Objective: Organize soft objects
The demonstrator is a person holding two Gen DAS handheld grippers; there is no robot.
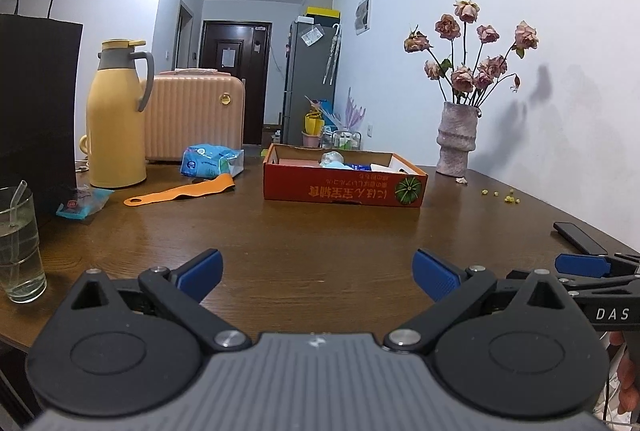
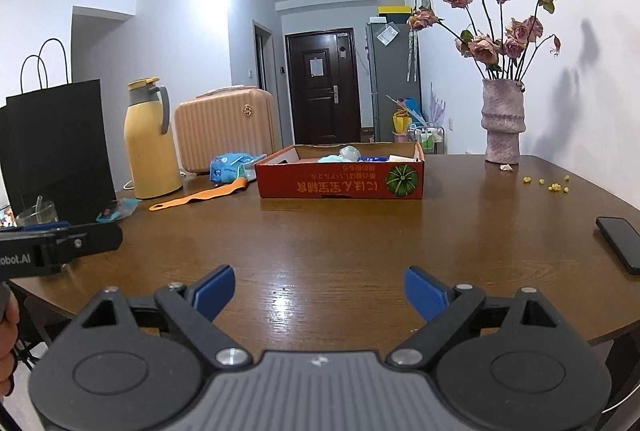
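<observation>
A red cardboard box [image 1: 344, 187] [image 2: 340, 183] sits mid-table and holds several soft packets. Left of it lie a blue plastic packet [image 1: 210, 161] [image 2: 232, 165], an orange strap [image 1: 180, 193] [image 2: 200, 195] and a small blue packet [image 1: 82, 205] [image 2: 116, 211]. My left gripper [image 1: 318, 275] is open and empty, low over the near table, well short of the box. My right gripper [image 2: 319, 291] is open and empty too, beside the left one; its blue fingertip [image 1: 580, 265] shows in the left wrist view.
Brown wooden table [image 1: 320, 231] [image 2: 360, 231]. Yellow thermos [image 1: 116, 119] [image 2: 150, 143], pink suitcase [image 1: 192, 115] [image 2: 224, 127] and black paper bag [image 1: 36, 103] [image 2: 60, 147] stand at the left. Glass of water [image 1: 18, 239]. Vase of dried roses [image 1: 456, 139] [image 2: 502, 119]. Black phone [image 1: 580, 237] [image 2: 620, 243] lies at the right.
</observation>
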